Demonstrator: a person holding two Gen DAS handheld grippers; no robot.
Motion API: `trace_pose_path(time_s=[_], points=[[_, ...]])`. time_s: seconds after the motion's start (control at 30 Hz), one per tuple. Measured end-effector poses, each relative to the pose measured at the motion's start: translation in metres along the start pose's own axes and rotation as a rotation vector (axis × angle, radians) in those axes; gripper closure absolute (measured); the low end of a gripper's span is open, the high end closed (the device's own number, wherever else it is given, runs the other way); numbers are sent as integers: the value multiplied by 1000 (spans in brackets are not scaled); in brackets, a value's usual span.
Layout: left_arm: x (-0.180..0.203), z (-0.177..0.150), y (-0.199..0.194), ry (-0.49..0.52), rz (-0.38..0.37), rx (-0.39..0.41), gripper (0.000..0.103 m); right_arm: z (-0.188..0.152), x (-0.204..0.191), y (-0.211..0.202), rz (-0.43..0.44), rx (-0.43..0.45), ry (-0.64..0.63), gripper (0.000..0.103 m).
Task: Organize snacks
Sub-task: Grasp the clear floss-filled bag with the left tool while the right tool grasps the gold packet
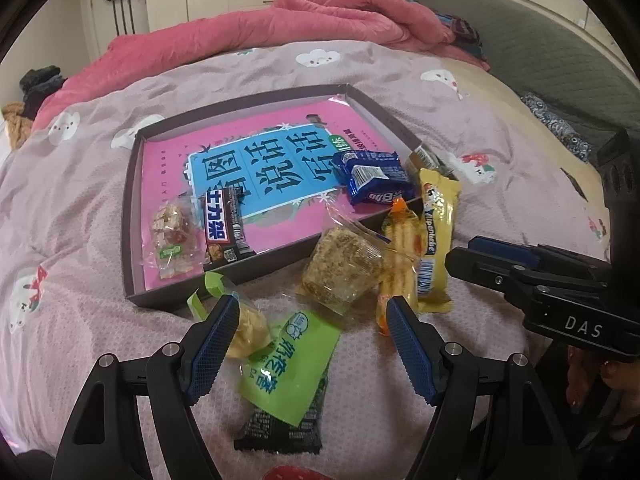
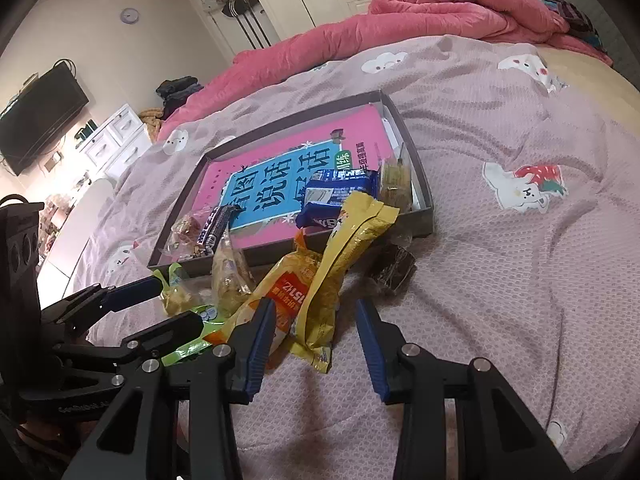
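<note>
- A slip is judged likely: the yellow packet (image 2: 340, 264) leans on the box (image 1: 132, 208) rim (glossy film), so a pinch at its loose end could drag the neighbouring orange packet (image 2: 280, 292).
- The right tool (image 2: 316, 344) is seen half spread around the yellow packet's lower end, nothing yet pinched.
- The left tool (image 1: 310, 344) is held wide above the green packet (image 1: 288, 364) on the bed (image 1: 80, 184), empty.

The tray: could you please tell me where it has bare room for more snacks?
The tray is bare across its far half, behind the blue packet and the dark chocolate bar. Its near edge is crowded, with loose snacks piled just outside it.
</note>
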State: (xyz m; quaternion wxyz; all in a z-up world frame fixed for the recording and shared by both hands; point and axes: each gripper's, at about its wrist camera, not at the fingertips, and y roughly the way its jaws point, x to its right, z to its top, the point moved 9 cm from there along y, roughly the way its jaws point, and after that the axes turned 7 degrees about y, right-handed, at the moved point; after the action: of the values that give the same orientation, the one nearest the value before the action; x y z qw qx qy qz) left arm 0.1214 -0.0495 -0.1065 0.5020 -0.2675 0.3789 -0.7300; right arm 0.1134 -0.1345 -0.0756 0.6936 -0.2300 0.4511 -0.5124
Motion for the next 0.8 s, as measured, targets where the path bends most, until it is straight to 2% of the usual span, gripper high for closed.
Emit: trace_pose_path(time_s=[0.2, 0.37, 0.67, 0.8], points=[[-3, 5, 8, -13, -13, -1, 26, 2, 2, 11, -1, -15, 9, 61], [-4, 10, 14, -36, -46, -2, 26, 3, 4, 23, -13, -38, 11, 74], [4, 14, 27, 9, -73, -20, 25, 5, 7, 36, 24, -67, 71, 75], [3, 14, 35, -6, -103, -35, 26, 6, 9, 39, 31, -72, 88, 77]])
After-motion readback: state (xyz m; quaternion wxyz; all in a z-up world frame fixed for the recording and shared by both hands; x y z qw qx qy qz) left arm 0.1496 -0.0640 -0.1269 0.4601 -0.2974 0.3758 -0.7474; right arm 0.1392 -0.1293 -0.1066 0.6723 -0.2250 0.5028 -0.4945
